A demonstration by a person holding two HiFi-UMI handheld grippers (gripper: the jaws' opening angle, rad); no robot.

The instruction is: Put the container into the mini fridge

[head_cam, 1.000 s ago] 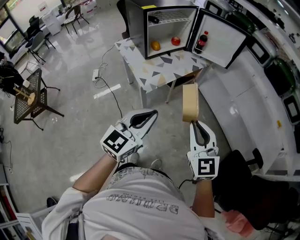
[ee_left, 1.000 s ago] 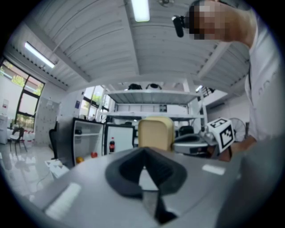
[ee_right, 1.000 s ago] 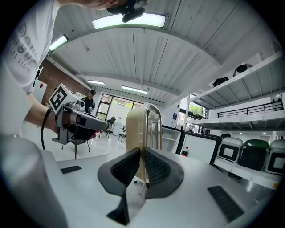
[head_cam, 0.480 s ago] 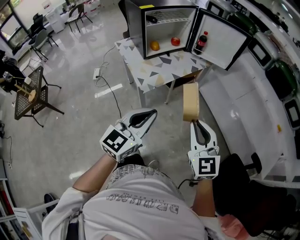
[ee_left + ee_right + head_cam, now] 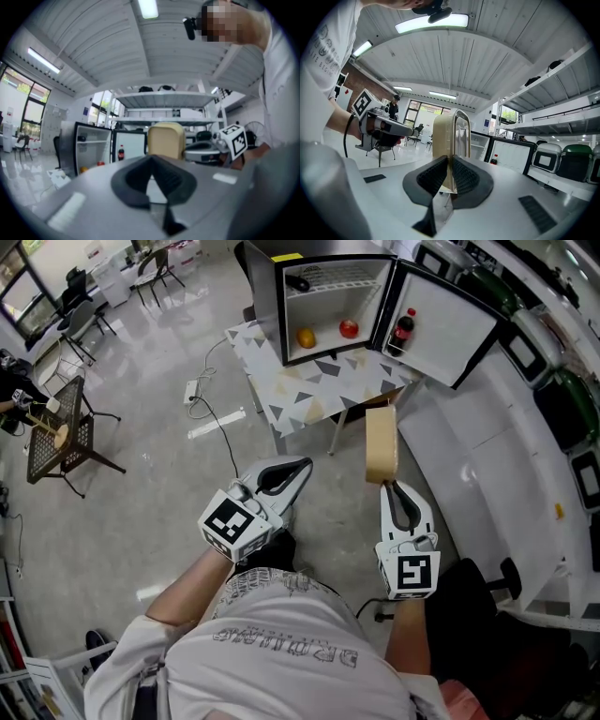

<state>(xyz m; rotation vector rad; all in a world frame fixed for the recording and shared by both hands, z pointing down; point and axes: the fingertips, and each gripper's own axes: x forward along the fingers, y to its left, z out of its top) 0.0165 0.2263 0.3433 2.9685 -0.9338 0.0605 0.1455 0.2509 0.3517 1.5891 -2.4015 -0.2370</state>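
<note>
A flat beige container (image 5: 381,444) stands upright in my right gripper (image 5: 384,483), whose pads are shut on its lower edge; it also shows in the right gripper view (image 5: 450,135). Ahead, the mini fridge (image 5: 267,296) stands open on a patterned table (image 5: 309,395). It holds an orange (image 5: 306,337) and a red fruit (image 5: 349,328), with a cola bottle (image 5: 405,327) in the door. To the container's left, my left gripper (image 5: 304,468) is shut with nothing in it. The left gripper view shows the container (image 5: 164,139) and the fridge (image 5: 91,150) beyond those jaws.
A cable and a power strip (image 5: 192,388) lie on the floor left of the table. A black mesh stand (image 5: 66,442) is at the far left. White counters with appliances (image 5: 487,446) run along the right, and a black chair (image 5: 487,606) stands at the lower right.
Both grippers and the container have moved a little across the floor toward the table; the fridge has drifted slightly left in the head view. Neither grip has changed.
</note>
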